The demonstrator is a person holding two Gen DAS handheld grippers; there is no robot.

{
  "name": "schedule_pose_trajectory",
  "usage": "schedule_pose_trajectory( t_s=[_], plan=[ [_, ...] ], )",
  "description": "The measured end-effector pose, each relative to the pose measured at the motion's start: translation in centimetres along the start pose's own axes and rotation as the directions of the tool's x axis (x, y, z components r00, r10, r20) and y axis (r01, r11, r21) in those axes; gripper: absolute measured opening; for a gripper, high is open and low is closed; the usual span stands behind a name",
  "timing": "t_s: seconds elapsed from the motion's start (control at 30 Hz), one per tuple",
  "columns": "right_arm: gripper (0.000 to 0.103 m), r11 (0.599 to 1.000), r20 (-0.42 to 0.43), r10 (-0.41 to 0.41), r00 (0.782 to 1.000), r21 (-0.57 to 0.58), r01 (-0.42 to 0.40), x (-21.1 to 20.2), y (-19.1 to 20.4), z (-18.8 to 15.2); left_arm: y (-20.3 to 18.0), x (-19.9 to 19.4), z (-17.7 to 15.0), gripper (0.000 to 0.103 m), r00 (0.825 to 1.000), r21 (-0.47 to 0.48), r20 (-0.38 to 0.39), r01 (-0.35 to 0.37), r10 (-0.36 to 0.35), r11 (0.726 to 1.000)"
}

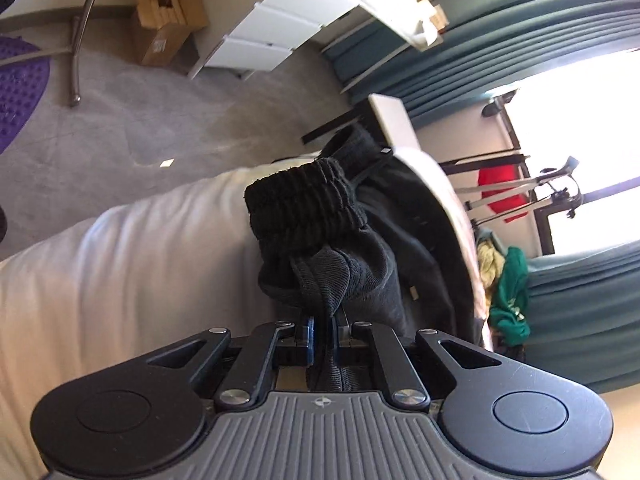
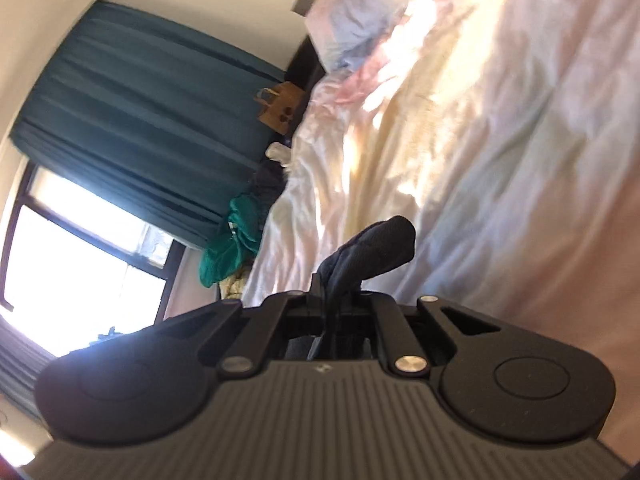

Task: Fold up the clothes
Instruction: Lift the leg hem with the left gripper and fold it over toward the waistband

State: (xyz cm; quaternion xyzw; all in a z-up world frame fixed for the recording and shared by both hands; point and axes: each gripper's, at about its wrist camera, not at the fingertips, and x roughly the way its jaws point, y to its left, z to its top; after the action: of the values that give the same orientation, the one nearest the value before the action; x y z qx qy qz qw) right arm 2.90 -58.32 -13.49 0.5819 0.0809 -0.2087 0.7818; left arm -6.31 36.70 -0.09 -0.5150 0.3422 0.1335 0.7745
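Black garment bunched over both grippers' fingers, fingertips hidden.

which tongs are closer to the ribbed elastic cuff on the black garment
Left. The left tongs are shut on the black fabric garment just below its ribbed elastic cuff. The right tongs grip another bunch of dark fabric; no cuff shows in their view.

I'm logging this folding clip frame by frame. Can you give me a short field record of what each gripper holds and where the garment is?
garment: black garment, ribbed elastic cuff visible
left gripper: shut on a pinched fold of the black garment
right gripper: shut on dark fabric, apparently the same garment
surface: bed with pale duvet
background: teal curtains, cardboard box
fold state: not yet flat or folded
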Motion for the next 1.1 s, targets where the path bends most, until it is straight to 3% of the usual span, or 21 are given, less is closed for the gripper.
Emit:
schedule_pose_trajectory(
  t_s=[0.1, 0.17, 0.23, 0.3, 0.37, 0.43, 0.47, 0.53, 0.6, 0.67, 0.73, 0.8, 0.87, 0.9, 1.0, 1.1],
  plan=[
    [0.007, 0.977, -0.068, -0.137, 0.988, 0.154, 0.146, -0.8, -3.0, -0.3, 1.9, 0.9, -0.7, 0.009, 1.0, 0.008, -0.019, -0.016, 0.016, 1.0],
    [0.007, 0.959, -0.1, -0.119, 0.988, 0.246, 0.14, -0.8, -4.7, -0.4, 2.2, 1.9, -0.8, 0.009, 1.0, 0.003, -0.019, -0.016, 0.016, 1.0],
    [0.007, 0.961, -0.102, -0.101, 0.99, 0.246, 0.124, -0.6, -4.9, -0.4, 2.3, 2.3, -1.1, 0.009, 1.0, -0.016, -0.018, -0.015, 0.015, 1.0],
    [0.007, 0.981, -0.086, -0.105, 0.991, 0.157, 0.117, -0.1, -3.5, -0.7, 2.3, 2.6, -1.0, 0.009, 1.0, -0.011, -0.02, -0.014, 0.013, 1.0],
    [0.007, 0.998, -0.054, -0.038, 0.998, 0.043, 0.041, 0.3, -1.4, -0.9, 2.3, 2.8, -1.3, 0.009, 1.0, 0.003, -0.016, -0.013, 0.013, 1.0],
    [0.007, 0.983, -0.037, 0.133, 0.99, -0.125, -0.137, 0.0, 2.2, -1.2, 2.3, 3.2, -1.4, 0.01, 1.0, 0.011, -0.014, -0.018, 0.018, 1.0],
    [0.007, 0.947, -0.068, 0.21, 0.975, -0.233, -0.22, -0.4, 4.2, -2.0, 2.3, 3.5, -1.4, 0.01, 1.0, 0.012, -0.013, -0.022, 0.022, 1.0],
    [0.007, 0.828, -0.157, 0.339, 0.928, -0.419, -0.373, -1.2, 8.0, -3.4, 2.4, 4.0, -1.5, 0.01, 0.999, 0.016, -0.011, -0.03, 0.03, 0.999],
    [0.007, 0.772, -0.283, 0.338, 0.898, -0.462, -0.436, -1.2, 9.7, -5.2, 2.5, 4.5, -1.5, 0.01, 0.999, 0.02, -0.01, -0.038, 0.038, 0.999],
    [0.007, 0.749, -0.354, 0.282, 0.891, -0.499, -0.435, -0.6, 10.4, -6.5, 2.5, 5.0, -1.5, 0.01, 0.999, 0.025, -0.008, -0.046, 0.047, 0.999],
    [0.007, 0.761, -0.346, 0.237, 0.908, -0.515, -0.395, 0.0, 10.3, -6.3, 2.2, 5.0, -1.5, 0.01, 0.998, 0.045, -0.001, -0.062, 0.062, 0.997],
    [0.007, 0.822, -0.275, 0.21, 0.938, -0.47, -0.322, 0.2, 9.1, -4.7, 2.0, 5.1, -1.5, 0.011, 0.998, 0.057, 0.0, -0.067, 0.067, 0.996],
    [0.007, 0.914, -0.146, 0.106, 0.984, -0.375, -0.154, 0.0, 6.6, -2.5, 2.0, 5.1, -1.3, 0.011, 0.998, 0.061, -0.004, -0.068, 0.068, 0.996],
    [0.007, 0.949, -0.095, 0.037, 0.995, -0.309, -0.064, -0.2, 5.1, -1.6, 2.1, 5.1, -1.3, 0.011, 0.998, 0.061, -0.006, -0.07, 0.07, 0.996],
    [0.007, 0.99, -0.092, -0.135, 0.987, -0.048, 0.131, -0.2, -0.7, 0.3, 2.2, 5.3, -1.2, 0.012, 0.997, 0.067, -0.011, -0.078, 0.079, 0.995],
    [0.007, 0.957, -0.179, -0.167, 0.969, 0.208, 0.204, 0.4, -5.7, 0.2, 2.2, 5.4, -1.3, 0.013, 0.997, 0.076, -0.011, -0.078, 0.079, 0.994]
  ],
)
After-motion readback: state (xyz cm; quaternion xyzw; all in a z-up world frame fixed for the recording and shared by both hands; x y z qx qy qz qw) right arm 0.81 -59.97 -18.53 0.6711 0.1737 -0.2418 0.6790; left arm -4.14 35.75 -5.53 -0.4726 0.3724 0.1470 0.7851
